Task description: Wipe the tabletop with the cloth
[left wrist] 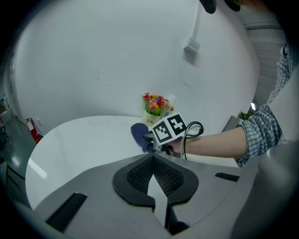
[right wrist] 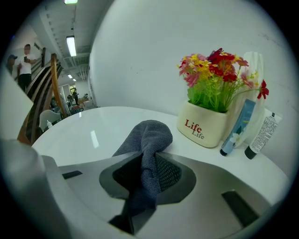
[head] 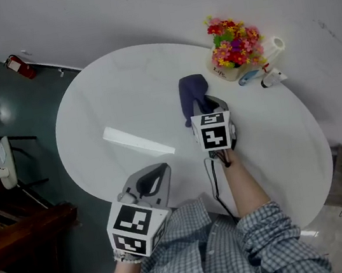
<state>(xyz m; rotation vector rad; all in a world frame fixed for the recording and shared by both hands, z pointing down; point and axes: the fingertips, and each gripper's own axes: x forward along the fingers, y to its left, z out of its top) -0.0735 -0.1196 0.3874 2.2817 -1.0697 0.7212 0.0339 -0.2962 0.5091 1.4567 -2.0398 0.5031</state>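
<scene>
- The right gripper (head: pixel 202 104) is clamped on the dark blue-grey cloth (head: pixel 191 91). In the right gripper view, a bunched fold of the cloth (right wrist: pixel 148 140) runs between the jaws, which press on it from both sides.
- The free end of the cloth spreads ahead of the jaws and lies on the white oval tabletop (head: pixel 118 89), toward the table's far right part.
- Just beyond the cloth stands a cream flower pot (right wrist: pixel 205 127) marked "Life", with red, pink and yellow flowers, close to the table's far edge.
- Beside the pot on its right are a blue tube (right wrist: pixel 237 127) and a white tube with a dark cap (right wrist: pixel 260 135). Something pale stands behind them, possibly a wrapped roll, though the view is too distorted to be sure.
- The left gripper (head: pixel 156 175) is over the near left edge of the table, well apart from the cloth. Its own view shows the jaws (left wrist: pixel 153 158) brought together at the tips with nothing between them.
- Both forearms wear checked sleeves (head: pixel 265 240).
- A red fire extinguisher (head: pixel 20 66) lies on the floor beyond the table's left side.
</scene>
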